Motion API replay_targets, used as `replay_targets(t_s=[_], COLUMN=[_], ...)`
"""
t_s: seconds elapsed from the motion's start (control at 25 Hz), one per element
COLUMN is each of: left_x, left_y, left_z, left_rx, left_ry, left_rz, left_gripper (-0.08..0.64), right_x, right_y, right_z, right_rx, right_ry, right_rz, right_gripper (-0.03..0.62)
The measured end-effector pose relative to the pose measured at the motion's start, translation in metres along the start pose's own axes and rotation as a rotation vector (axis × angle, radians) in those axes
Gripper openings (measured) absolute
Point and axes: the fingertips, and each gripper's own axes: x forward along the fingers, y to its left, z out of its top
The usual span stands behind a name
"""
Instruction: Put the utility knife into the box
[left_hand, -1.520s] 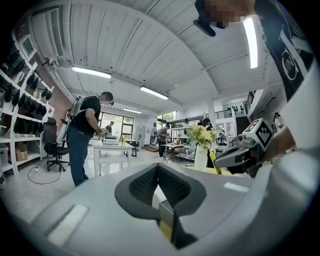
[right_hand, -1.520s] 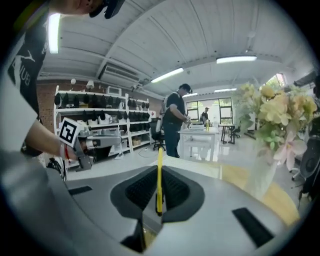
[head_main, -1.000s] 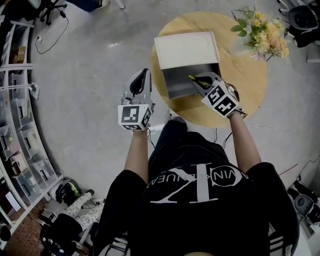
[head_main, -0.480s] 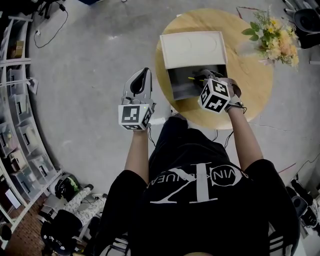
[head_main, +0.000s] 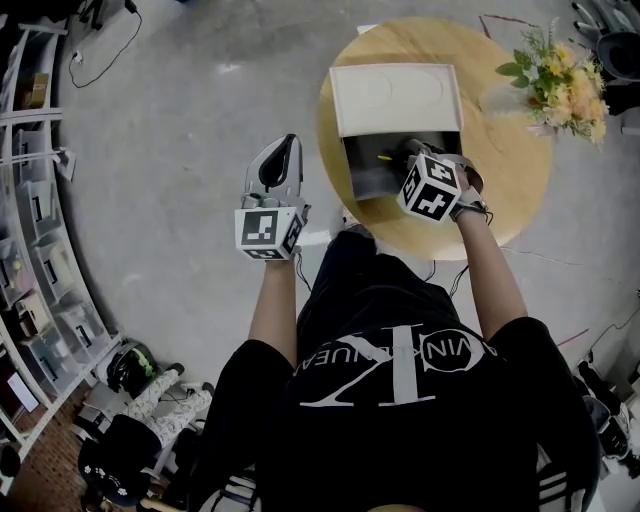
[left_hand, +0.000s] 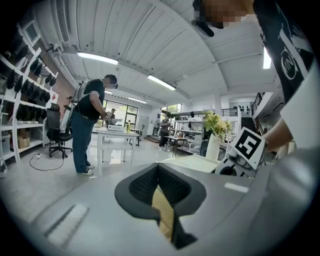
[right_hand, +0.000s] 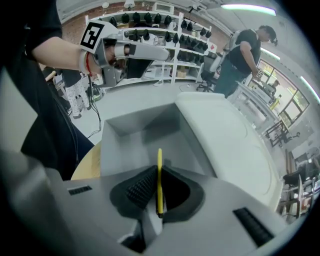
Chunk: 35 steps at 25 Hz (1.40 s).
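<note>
Knife pinched in R gripper over open box.

R gripper's jaws were clamped on the thin yellow knife, held edge-on btwn the pads w/ its tip out past them, over the box's grey inside; couldn't tell if it touched the bottom. Box sat by the desk's left edge, its pale lid lying open toward the far edge. Flowers were at the far-right edge, well apart from box. L gripper was off the desk, over the floor near the desk's left edge, jaws pressed together at the tips; a tan strip showed in the gap behind the pads, couldn't tell what. In L gripper view a person stood by a white table in the bg.
</note>
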Motion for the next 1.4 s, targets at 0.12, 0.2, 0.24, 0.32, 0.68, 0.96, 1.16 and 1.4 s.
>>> replay_targets(t_s=[0.12, 0.2, 0.24, 0.32, 0.68, 0.96, 1.16, 1.4], left_x=[-0.001, -0.002, -0.003, -0.004, -0.012, -0.014, -0.015, -0.018], left_y=[0.000, 0.000, 0.000, 0.000, -0.005, -0.017, -0.027, -0.038], left_z=[0.001, -0.001, -0.002, -0.003, 0.003, 0.010, 0.013, 0.019], left_rx=[-0.009, -0.014, -0.014, -0.015, -0.014, -0.010, -0.003, 0.010], left_ry=[-0.002, 0.003, 0.005, 0.008, -0.006, -0.026, -0.031, -0.044], left_rz=[0.002, 0.002, 0.002, 0.004, 0.007, -0.006, -0.015, -0.023], left_gripper=[0.011, 0.011, 0.011, 0.011, 0.011, 0.011, 0.011, 0.011], right_x=[0.000, 0.000, 0.000, -0.001, -0.020, -0.045, -0.065, -0.091], right_y=[0.002, 0.003, 0.003, 0.004, 0.002, -0.003, -0.007, -0.009], right_z=[0.001, 0.002, 0.001, 0.002, 0.009, 0.010, 0.005, 0.000], right_rx=[0.006, 0.002, 0.000, 0.005, 0.090, 0.178, 0.248, 0.351], right_ry=[-0.004, -0.002, -0.001, -0.007, -0.086, -0.183, -0.250, -0.338], right_rz=[0.010, 0.011, 0.010, 0.008, -0.027, -0.090, -0.155, -0.219], right_gripper=[0.032, 0.032, 0.032, 0.032, 0.032, 0.020, 0.017, 0.014])
